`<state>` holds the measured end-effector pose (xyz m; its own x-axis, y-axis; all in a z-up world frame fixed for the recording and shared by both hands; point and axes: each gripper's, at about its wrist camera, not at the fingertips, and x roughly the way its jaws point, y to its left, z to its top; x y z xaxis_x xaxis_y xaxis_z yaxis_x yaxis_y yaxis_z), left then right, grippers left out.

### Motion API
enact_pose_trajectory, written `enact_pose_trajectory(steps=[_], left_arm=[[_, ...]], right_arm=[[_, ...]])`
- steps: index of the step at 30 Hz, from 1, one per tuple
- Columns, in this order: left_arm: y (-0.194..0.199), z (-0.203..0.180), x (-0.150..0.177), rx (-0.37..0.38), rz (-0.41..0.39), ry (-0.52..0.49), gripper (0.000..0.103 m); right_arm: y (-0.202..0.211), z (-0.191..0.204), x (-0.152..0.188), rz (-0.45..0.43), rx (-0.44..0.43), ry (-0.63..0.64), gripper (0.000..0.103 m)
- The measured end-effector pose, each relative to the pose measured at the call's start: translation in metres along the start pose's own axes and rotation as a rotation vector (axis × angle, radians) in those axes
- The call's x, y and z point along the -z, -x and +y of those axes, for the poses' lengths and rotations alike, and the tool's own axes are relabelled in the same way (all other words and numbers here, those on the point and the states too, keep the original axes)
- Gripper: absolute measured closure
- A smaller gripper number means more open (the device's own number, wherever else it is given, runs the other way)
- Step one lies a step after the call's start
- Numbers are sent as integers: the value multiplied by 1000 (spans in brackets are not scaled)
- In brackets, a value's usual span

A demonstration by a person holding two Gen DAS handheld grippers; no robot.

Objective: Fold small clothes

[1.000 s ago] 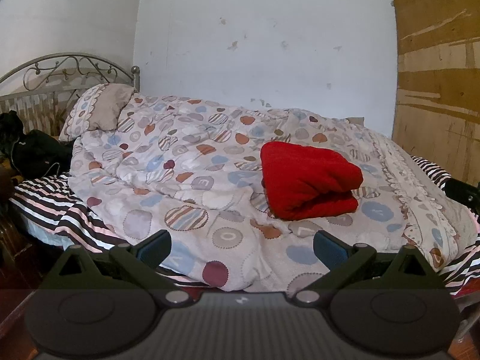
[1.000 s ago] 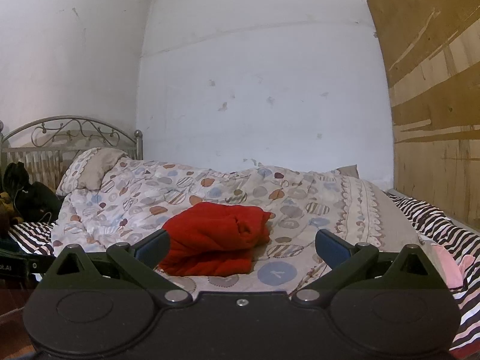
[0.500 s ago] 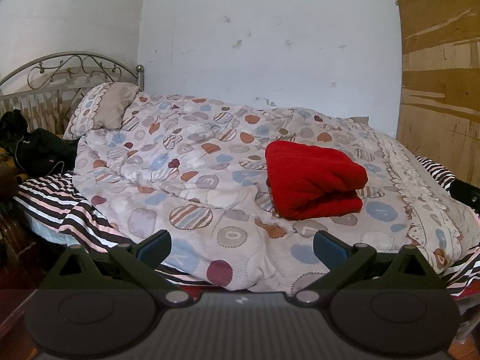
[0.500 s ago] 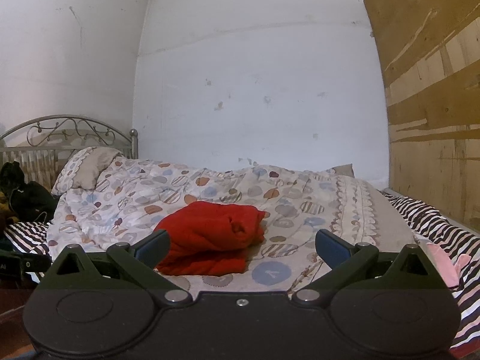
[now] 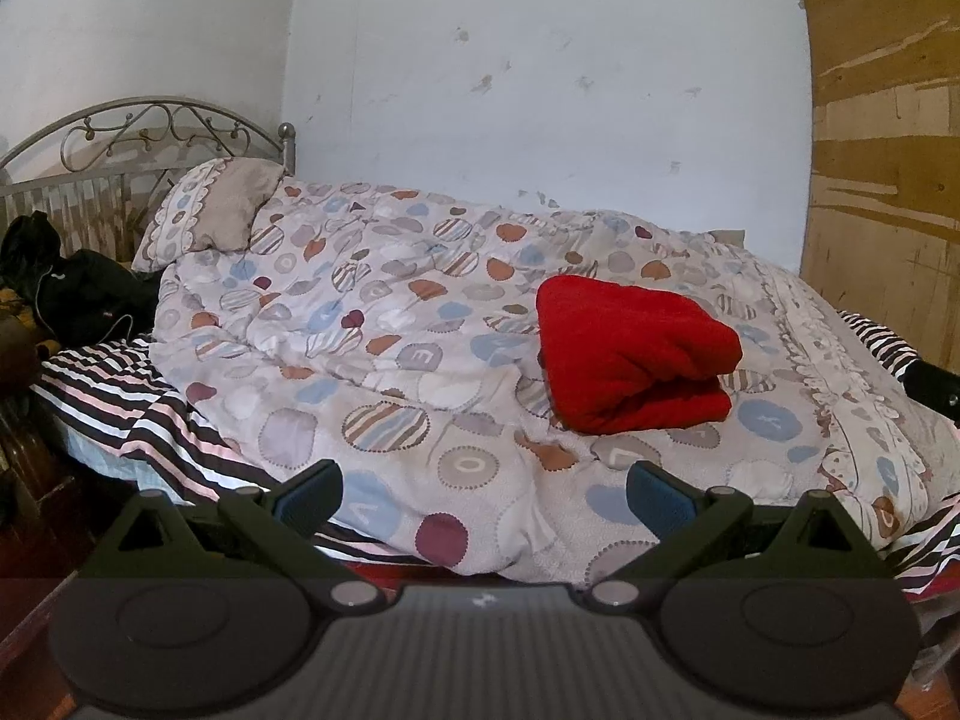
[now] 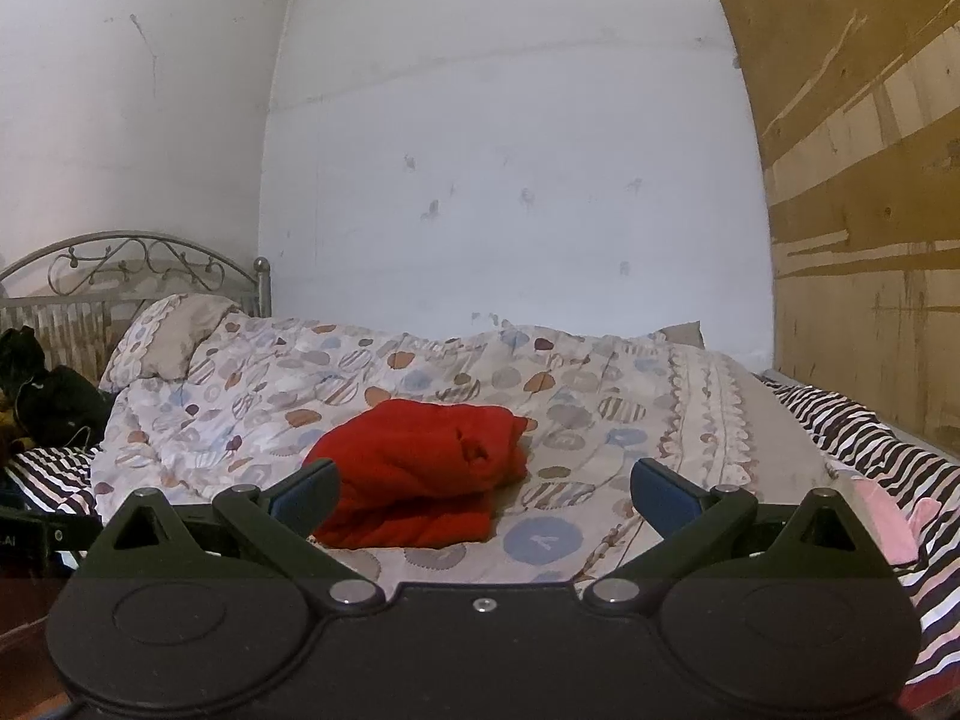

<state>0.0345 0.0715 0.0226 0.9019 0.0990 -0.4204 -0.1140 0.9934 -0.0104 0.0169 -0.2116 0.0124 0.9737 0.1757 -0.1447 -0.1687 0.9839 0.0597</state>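
A red garment [image 5: 633, 354] lies folded into a thick bundle on the patterned quilt [image 5: 384, 360] of the bed. My left gripper [image 5: 483, 495] is open and empty, held back from the bed's near edge, with the bundle ahead and to the right. In the right wrist view the same red garment [image 6: 420, 471] sits just beyond the left finger. My right gripper [image 6: 483, 489] is open too, with nothing between its fingers.
A pillow [image 5: 216, 210] and metal headboard [image 5: 144, 132] stand at the far left. Dark clothes [image 5: 78, 294] are piled by the headboard. A striped sheet [image 5: 120, 396] shows under the quilt. A wooden panel [image 5: 888, 180] rises at the right. A pink item [image 6: 882, 516] lies on the stripes.
Both views have shifted slightly: in the left view the bed has slid right, in the right view it has slid left. The red bundle lies unchanged. Both grippers stay open.
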Motion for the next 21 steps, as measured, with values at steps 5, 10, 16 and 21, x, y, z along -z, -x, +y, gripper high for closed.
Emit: enact_pose_trajectory(steps=[5,10,16,21], left_arm=[[-1,-1,1,9,6,-8,0],[-3,-6,0,-16,38,-7,0],[-4,-19,-1,-133,11,-94,0],[-4,-21,-3,-125,6,-103,0]], right_arm=[[0,2,0,8,-4,2,0],[-1,4,0,12,-4,0,0],[-1,4,0,13,-4,3,0],[-3,5,2,20,-2,8,0]])
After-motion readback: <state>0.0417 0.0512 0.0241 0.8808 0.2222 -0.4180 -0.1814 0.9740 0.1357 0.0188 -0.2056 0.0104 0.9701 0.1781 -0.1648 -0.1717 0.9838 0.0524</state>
